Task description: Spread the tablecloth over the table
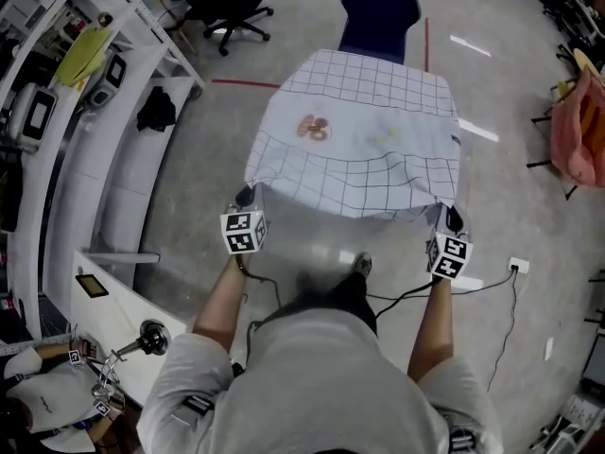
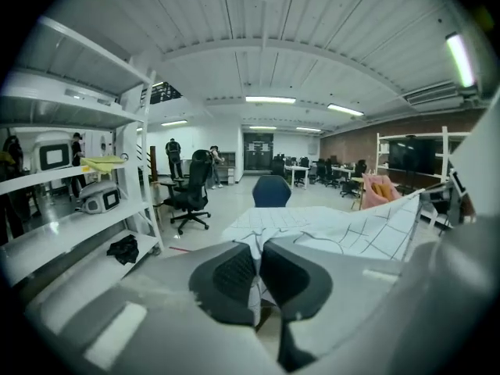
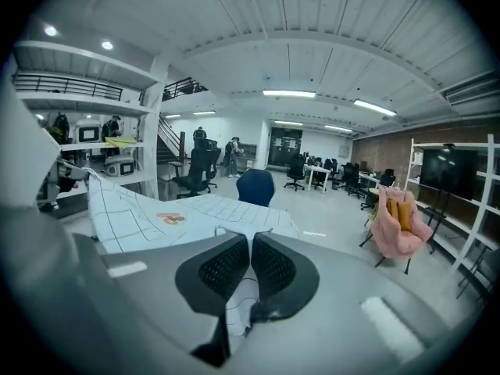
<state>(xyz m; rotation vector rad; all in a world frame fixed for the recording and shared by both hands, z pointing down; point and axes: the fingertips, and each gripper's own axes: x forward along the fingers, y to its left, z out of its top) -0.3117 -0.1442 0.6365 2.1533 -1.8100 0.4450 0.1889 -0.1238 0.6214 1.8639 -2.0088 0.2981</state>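
Note:
A pale blue tablecloth (image 1: pixel 364 140) with a dark grid and a small orange print lies spread over the table, which it hides; its near edge hangs lifted toward me. My left gripper (image 1: pixel 246 198) is shut on the cloth's near left corner, and cloth (image 2: pixel 328 229) shows pinched between its black pads (image 2: pixel 230 276). My right gripper (image 1: pixel 452 218) is shut on the near right corner, where the cloth (image 3: pixel 156 217) runs into its closed pads (image 3: pixel 269 268).
A dark blue chair (image 1: pixel 378 12) stands at the table's far end. White shelving (image 1: pixel 85 140) with devices and a black rag runs along the left. A black office chair (image 1: pixel 232 8) is at the back left, a pink chair (image 1: pixel 581 126) at the right. Cables (image 1: pixel 473 287) trail on the floor.

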